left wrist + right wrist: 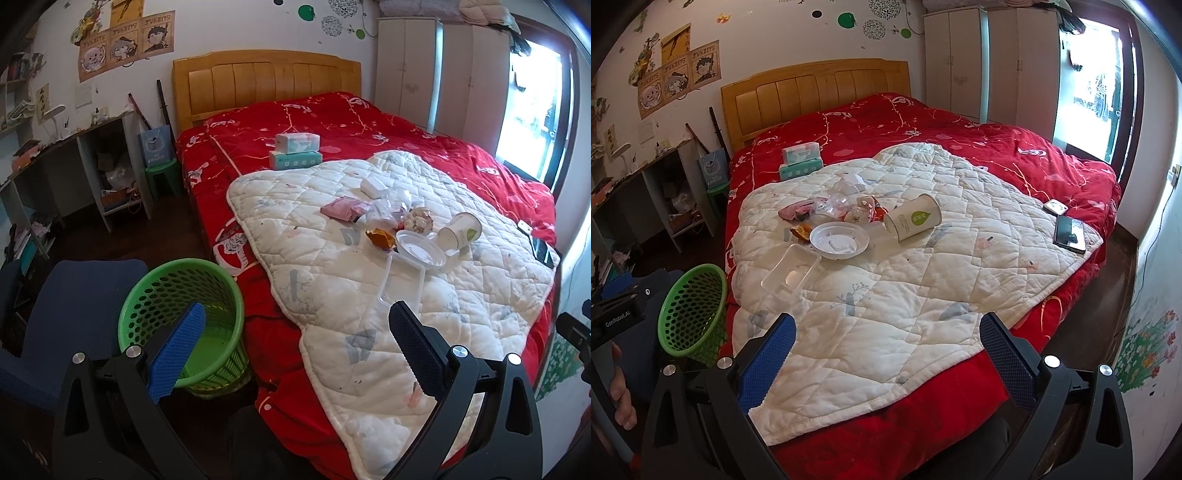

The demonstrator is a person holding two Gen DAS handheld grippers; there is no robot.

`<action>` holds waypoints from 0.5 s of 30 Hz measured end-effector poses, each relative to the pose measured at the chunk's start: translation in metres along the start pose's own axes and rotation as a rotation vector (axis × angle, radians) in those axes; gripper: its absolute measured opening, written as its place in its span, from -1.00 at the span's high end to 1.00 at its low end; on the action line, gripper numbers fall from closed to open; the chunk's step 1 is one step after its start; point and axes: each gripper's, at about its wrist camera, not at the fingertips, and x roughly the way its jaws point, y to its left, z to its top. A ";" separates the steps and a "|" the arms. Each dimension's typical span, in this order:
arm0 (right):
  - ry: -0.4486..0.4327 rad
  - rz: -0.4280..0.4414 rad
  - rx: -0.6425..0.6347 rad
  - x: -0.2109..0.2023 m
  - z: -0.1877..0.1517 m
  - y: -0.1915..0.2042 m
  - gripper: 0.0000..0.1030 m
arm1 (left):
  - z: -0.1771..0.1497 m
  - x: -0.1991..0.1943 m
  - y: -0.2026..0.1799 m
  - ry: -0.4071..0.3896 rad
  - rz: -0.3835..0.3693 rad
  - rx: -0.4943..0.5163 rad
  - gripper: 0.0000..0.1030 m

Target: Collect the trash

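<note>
Trash lies in a pile on a white quilted pad (369, 280) (905, 280) on the red bed: a tipped paper cup (460, 230) (914, 218), a round clear plastic lid (421, 251) (839, 240), a clear rectangular tray (402, 284) (790, 275), a pink packet (341, 208) (792, 211), an orange wrapper (380, 238) (800, 232) and crumpled wrappers (417, 219) (860, 212). A green mesh bin (184, 317) (694, 306) stands on the floor left of the bed. My left gripper (295, 347) is open and empty, between bin and pad. My right gripper (886, 350) is open and empty above the pad's near edge.
Two tissue boxes (295, 151) (800, 160) are stacked on the red quilt. Two phones (1069, 232) lie at the pad's right edge. A blue chair (74, 325) stands left of the bin. A desk (74, 177) lines the left wall, a wardrobe (986, 66) the back right.
</note>
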 end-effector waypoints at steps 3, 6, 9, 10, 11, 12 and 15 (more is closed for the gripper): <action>-0.004 -0.002 -0.011 -0.001 0.000 0.001 -0.87 | 0.002 0.000 0.002 0.000 0.003 -0.010 -0.90; -0.004 0.003 -0.013 -0.001 -0.001 0.002 -0.87 | 0.002 0.000 0.005 0.004 0.005 -0.020 -0.90; -0.005 0.008 -0.015 -0.001 -0.001 0.003 -0.87 | 0.003 0.000 0.007 0.005 0.012 -0.027 -0.90; -0.005 0.007 -0.016 -0.001 0.000 0.004 -0.87 | 0.003 0.000 0.008 0.004 0.016 -0.028 -0.90; -0.006 0.008 -0.015 -0.001 0.000 0.004 -0.87 | 0.002 -0.001 0.008 0.004 0.018 -0.031 -0.90; -0.006 0.011 -0.014 -0.001 -0.001 0.004 -0.87 | 0.002 -0.001 0.009 0.005 0.017 -0.033 -0.90; -0.010 0.013 -0.021 -0.004 0.000 0.008 -0.87 | 0.001 -0.002 0.011 0.005 0.016 -0.042 -0.90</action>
